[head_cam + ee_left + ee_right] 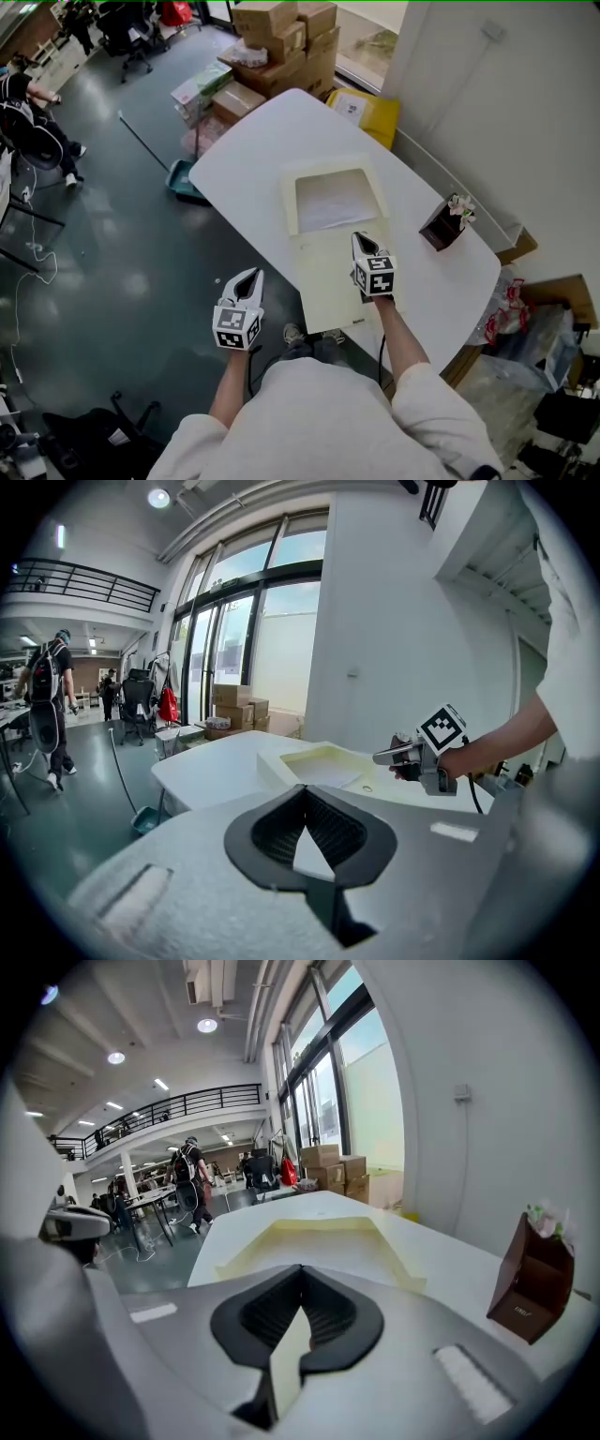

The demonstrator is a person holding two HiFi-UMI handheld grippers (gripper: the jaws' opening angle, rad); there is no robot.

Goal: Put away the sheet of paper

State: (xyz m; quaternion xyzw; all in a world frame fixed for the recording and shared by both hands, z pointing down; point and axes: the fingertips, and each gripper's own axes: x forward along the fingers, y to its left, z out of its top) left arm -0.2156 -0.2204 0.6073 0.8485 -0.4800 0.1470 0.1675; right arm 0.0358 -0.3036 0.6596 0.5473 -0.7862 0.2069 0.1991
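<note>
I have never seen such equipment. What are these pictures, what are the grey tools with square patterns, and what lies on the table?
No robot: a person holds a two-jaw gripper in each hand. One picture comes from a camera on the person's head; the other two from cameras on the grippers. On the white oval table lie an open pale yellow cardboard box holding a white sheet of paper, and a small dark brown box with flowers. The right gripper is shut on the yellow box's lid; the left gripper is shut, empty.
</note>
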